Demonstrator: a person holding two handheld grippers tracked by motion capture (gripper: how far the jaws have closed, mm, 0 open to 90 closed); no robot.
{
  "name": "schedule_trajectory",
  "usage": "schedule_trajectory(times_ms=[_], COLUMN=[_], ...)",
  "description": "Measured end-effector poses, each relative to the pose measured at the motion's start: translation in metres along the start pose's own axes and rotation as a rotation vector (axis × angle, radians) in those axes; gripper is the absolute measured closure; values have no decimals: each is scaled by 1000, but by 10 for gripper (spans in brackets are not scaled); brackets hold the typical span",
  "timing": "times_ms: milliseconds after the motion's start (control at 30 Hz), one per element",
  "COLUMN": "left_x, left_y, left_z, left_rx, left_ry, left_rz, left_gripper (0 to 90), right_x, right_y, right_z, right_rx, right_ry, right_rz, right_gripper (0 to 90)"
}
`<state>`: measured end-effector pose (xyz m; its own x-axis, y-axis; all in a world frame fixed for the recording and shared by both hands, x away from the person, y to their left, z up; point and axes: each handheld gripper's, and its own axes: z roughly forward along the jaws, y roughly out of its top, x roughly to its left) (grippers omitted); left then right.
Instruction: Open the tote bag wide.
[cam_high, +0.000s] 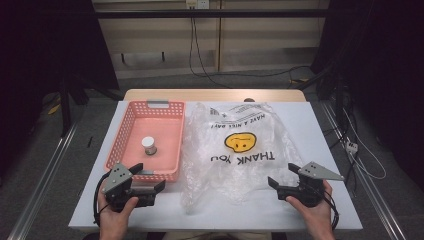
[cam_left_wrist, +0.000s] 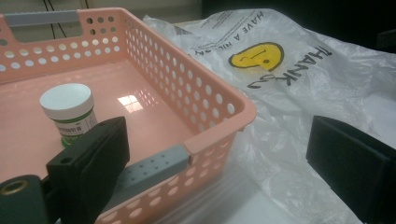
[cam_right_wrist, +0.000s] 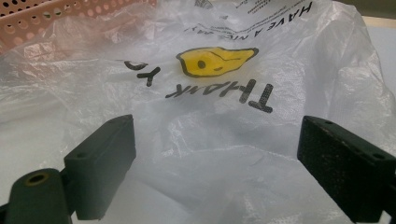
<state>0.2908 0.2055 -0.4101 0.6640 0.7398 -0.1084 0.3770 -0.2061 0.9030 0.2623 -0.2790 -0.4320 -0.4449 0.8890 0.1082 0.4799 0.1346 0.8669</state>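
Note:
A pink perforated basket (cam_high: 120, 135) stands on the left of the white tabletop, with a small white-lidded jar (cam_high: 149, 145) upright inside it. To its right lies a crumpled clear plastic bag (cam_high: 240, 150) printed with a yellow smiley and "THANK YOU". My left gripper (cam_high: 148, 176) rests open at the basket's near edge with nothing between its jaws. In the left gripper view the left gripper (cam_left_wrist: 219, 158) faces the basket's corner (cam_left_wrist: 205, 98), the jar (cam_left_wrist: 70, 112) and the bag (cam_left_wrist: 299, 93). My right gripper (cam_high: 283, 174) is open at the bag's near right edge. The right gripper (cam_right_wrist: 217, 163) looks onto the bag (cam_right_wrist: 219, 93).
The white tabletop (cam_high: 320, 125) has bare room to the right of the bag and along the near edge. Grey handles (cam_left_wrist: 154, 168) sit on the basket's short sides. Behind the table are dark floor and cables (cam_high: 210, 75).

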Motion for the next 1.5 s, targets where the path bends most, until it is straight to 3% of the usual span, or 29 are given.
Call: schedule_trajectory(times_ms=[333, 467, 567, 700, 833, 967, 1133, 1300, 1500], left_x=[0, 0, 0, -1, -3, -4, -4, -4, -4], left_y=[-1, -1, -1, -2, -2, -2, -2, -3, -3], left_z=[1, 0, 0, -3, -5, -7, -8, -7, -8], left_rx=[12, 9, 5, 5, 3, -4, -5, -3, 1], left_ry=[-10, -12, -11, -14, -17, -24, -26, -31, -21], left_rz=[-14, -12, -20, -2, 13, 13, 15, 12, 23], left_gripper=[55, 55, 55, 55, 55, 56, 55, 56, 56], right_x=[0, 1, 5, 19, 29, 49, 60, 65, 65], right_y=[1, 4, 9, 16, 21, 29, 34, 31, 23], right_z=[2, 4, 10, 19, 26, 44, 63, 87, 90], right_rx=[52, 83, 102, 134, 160, 230, 286, 356, 404], right_ry=[27, 64, 78, 102, 135, 171, 201, 219, 236], right_rz=[11, 15, -17, -76, -105, -185, -232, -259, -267], right_gripper=[127, 126, 119, 111, 107, 111, 113, 123, 163])
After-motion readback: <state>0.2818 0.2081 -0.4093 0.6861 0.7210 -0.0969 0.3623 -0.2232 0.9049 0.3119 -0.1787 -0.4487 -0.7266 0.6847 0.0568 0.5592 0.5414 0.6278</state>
